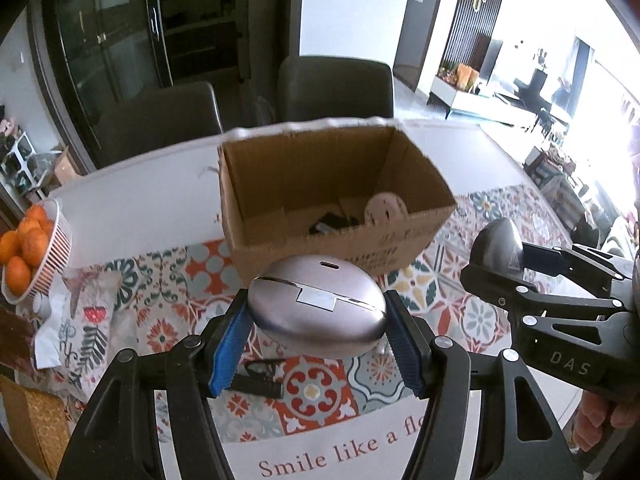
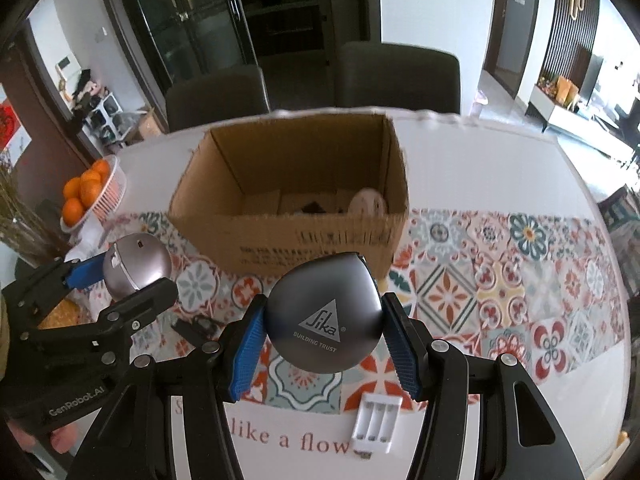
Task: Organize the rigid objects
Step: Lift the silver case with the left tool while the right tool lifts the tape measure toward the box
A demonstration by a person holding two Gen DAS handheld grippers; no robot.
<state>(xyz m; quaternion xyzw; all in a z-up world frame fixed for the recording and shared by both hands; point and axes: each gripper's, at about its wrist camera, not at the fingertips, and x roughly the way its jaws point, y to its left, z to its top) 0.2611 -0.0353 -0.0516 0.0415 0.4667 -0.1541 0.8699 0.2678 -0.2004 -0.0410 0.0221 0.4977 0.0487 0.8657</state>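
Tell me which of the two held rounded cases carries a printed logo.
The dark grey case in the right gripper, marked with a triangular Sika logo; the left gripper's silver oval case has none.

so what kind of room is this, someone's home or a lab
Most likely a home dining area: upholstered chairs at a table with a floral cloth, a bowl of oranges, a glass-fronted cabinet, and a living area beyond.

Cardboard box [image 2: 288, 236] contents half hidden behind its near wall; printed side lettering blurred.
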